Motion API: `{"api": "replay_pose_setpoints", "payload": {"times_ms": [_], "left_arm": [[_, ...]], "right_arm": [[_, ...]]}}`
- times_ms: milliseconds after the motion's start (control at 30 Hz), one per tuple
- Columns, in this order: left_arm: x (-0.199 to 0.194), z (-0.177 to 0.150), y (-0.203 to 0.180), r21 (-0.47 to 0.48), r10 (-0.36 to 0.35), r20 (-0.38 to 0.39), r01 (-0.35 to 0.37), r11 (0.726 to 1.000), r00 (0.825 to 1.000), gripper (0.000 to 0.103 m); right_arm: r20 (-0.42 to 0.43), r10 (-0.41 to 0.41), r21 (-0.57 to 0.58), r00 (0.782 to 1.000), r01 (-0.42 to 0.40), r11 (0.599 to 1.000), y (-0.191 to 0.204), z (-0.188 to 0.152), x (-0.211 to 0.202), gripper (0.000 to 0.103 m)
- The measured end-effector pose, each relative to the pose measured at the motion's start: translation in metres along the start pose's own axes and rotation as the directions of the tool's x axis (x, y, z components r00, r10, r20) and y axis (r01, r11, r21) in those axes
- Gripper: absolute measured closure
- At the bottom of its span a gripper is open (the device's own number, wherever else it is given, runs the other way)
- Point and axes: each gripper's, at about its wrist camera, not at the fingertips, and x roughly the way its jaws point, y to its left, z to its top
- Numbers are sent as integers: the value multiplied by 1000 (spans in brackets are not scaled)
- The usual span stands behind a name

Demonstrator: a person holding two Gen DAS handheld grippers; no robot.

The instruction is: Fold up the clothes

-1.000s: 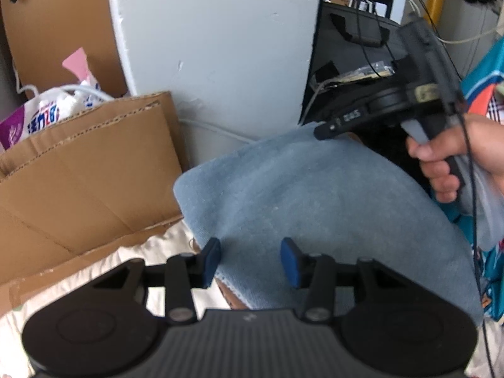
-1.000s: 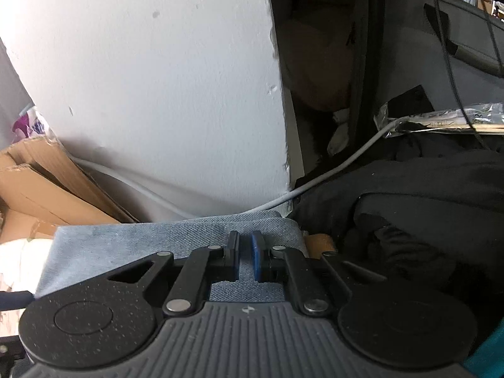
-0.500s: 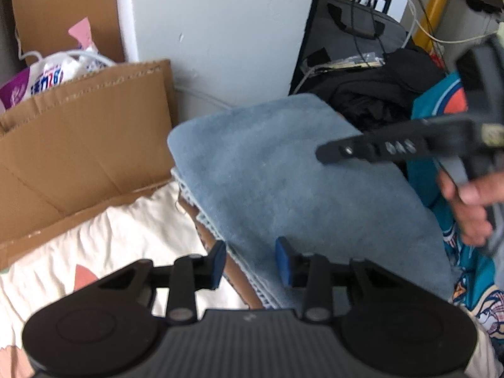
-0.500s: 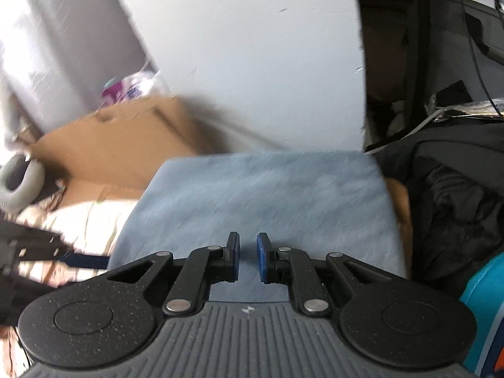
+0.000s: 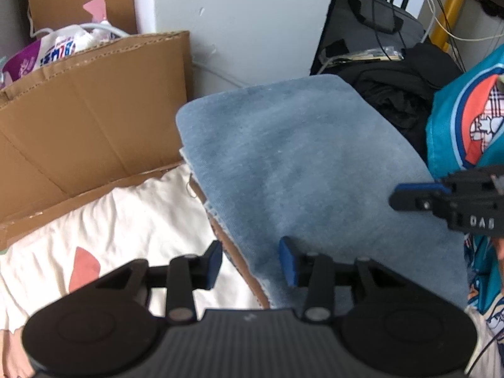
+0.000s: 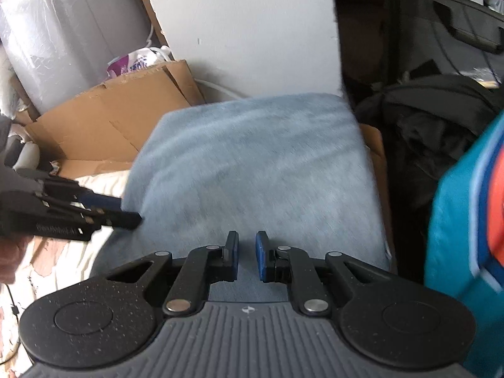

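Cardboard flap [image 5: 91, 132]: stands at the far left, behind the cream sheet [image 5: 104, 220]; neither is part of the job.

Left gripper [image 5: 250, 263]: fingers spread wide, holding nothing, hovering over the near left edge of the cloth, where layered hems show.

Blue denim garment [image 5: 299, 163]: lies as 1 flat, roughly square folded pad in the middle, its far edge close to the white pillar [image 5: 239, 15] and its right side next to the teal printed garment [image 5: 466, 119]. To my eye it looks folded already.

Step in hand: I judge both tools are off this piece and the next garment is due. Lift straight up so no finger snags a hem and drags the layers askew.

Right gripper [image 6: 246, 258]: fingers set narrow with a slim gap, nothing between them, above the pad's near edge.

Teal printed garment: bunched at the far right, likely the next item. Take it by an edge or corner with the fingers opened first, and carry it clear of the blue pad before spreading it.

Dark clothing [image 6: 434, 132]: heaped behind; leave it.
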Motion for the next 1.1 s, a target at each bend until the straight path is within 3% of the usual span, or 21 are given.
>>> {"api": "replay_pose_setpoints", "payload": {"times_ms": [333, 533, 667, 700, 800, 933, 1100], "left_arm": [[-17, -16, -6, -23, -14, -8, 13, 1000, 1000, 65], [-36, -17, -10, 12, -44, -33, 45, 999, 998, 67], [-53, -12, -15, 42, -34, 11, 33, 999, 999, 70], [-56, -10, -17, 53, -37, 22, 36, 998, 999, 72], [-61, -5, -25, 89, -52, 48, 48, 995, 997, 76], [-53, 2, -36, 120, -61, 57, 53, 991, 997, 80], [-35, 5, -42, 161, -39, 42, 32, 986, 998, 81]], "right_arm": [[-24, -2, 51, 1000, 3, 999, -10, -48, -25, 89], [-31, -6, 94, 999, 9, 996, -14, -74, -49, 87], [39, -47, 176, 998, 39, 984, -20, -87, -73, 61], [60, -56, 199, 997, 43, 979, -22, -90, -77, 60], [100, -69, 296, 993, 36, 955, -32, -102, -81, 60], [125, -52, 452, 991, -10, 892, -48, -117, -72, 60], [166, -2, 578, 986, -95, 810, -60, -133, -60, 46]]}}
